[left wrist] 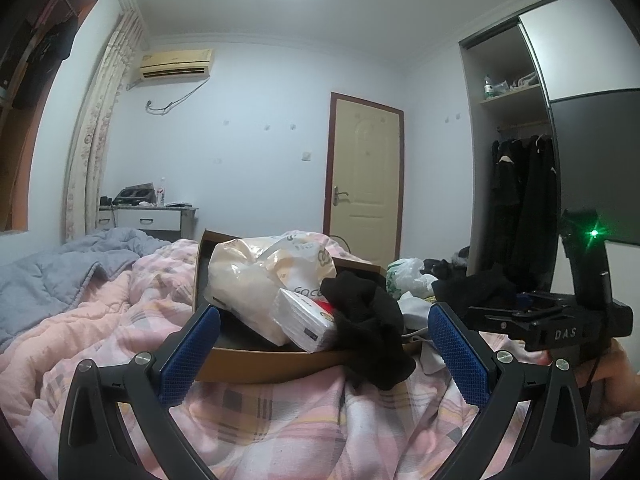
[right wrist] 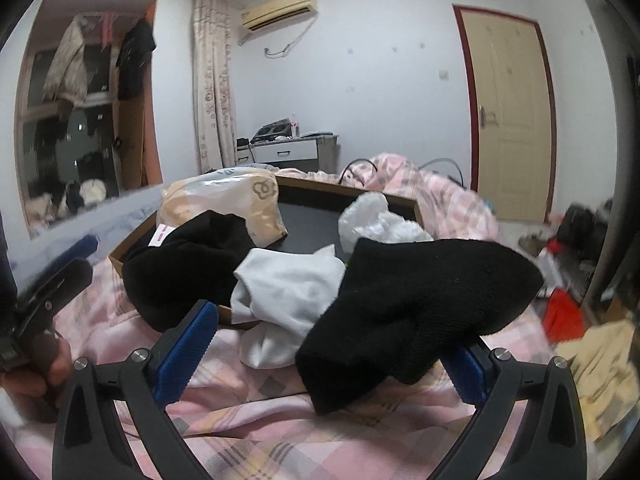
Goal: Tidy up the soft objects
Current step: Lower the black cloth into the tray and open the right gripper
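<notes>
Sock (right wrist: 420, 304), black, knitted, limp, crumpled

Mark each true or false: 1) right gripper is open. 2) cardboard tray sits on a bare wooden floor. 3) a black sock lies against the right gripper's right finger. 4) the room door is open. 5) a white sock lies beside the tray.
1) True: the right gripper stands wide open.
2) False: the cardboard tray sits on the pink plaid quilt.
3) True: the black sock drapes over that finger, not clamped.
4) False: the door is closed.
5) True: the white sock lies at the tray's near edge.
</notes>
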`<state>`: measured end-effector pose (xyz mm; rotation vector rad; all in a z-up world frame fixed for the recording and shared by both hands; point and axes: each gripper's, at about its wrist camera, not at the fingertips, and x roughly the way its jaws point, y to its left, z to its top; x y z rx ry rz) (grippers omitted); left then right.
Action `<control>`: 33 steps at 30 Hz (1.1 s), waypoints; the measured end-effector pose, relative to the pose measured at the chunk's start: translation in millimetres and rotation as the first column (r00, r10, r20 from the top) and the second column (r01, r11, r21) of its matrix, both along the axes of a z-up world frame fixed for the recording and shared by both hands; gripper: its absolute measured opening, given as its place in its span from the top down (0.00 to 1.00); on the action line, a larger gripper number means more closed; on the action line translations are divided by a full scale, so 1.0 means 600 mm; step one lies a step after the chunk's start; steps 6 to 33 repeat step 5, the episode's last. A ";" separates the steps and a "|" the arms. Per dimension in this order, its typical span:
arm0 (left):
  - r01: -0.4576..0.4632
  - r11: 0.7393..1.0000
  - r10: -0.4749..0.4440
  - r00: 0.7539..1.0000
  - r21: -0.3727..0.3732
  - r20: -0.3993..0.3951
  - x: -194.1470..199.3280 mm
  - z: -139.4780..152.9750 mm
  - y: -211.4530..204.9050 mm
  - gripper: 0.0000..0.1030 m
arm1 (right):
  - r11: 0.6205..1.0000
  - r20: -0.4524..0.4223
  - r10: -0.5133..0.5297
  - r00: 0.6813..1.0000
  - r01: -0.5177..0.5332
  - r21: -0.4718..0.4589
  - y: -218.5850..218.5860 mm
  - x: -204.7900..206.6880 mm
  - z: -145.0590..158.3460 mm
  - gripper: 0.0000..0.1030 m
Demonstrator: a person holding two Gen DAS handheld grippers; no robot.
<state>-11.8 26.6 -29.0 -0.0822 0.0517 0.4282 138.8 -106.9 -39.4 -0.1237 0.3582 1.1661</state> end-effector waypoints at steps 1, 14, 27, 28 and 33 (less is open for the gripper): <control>0.006 1.000 -0.006 1.000 0.000 0.002 0.000 0.000 0.000 0.00 | 1.000 -0.014 0.002 1.000 -0.002 0.002 0.000 0.003 -0.002 0.01; 0.014 1.000 -0.014 1.000 -0.003 0.005 -0.003 0.000 0.002 0.00 | 1.000 -0.005 0.006 1.000 -0.005 0.010 -0.002 -0.006 -0.003 0.01; 0.014 1.000 -0.014 1.000 -0.003 0.005 -0.003 0.000 0.002 0.00 | 1.000 -0.005 0.006 1.000 -0.005 0.010 -0.002 -0.006 -0.003 0.01; 0.014 1.000 -0.014 1.000 -0.003 0.005 -0.003 0.000 0.002 0.00 | 1.000 -0.005 0.006 1.000 -0.005 0.010 -0.002 -0.006 -0.003 0.01; 0.014 1.000 -0.014 1.000 -0.003 0.005 -0.003 0.000 0.002 0.00 | 1.000 -0.005 0.006 1.000 -0.005 0.010 -0.002 -0.006 -0.003 0.01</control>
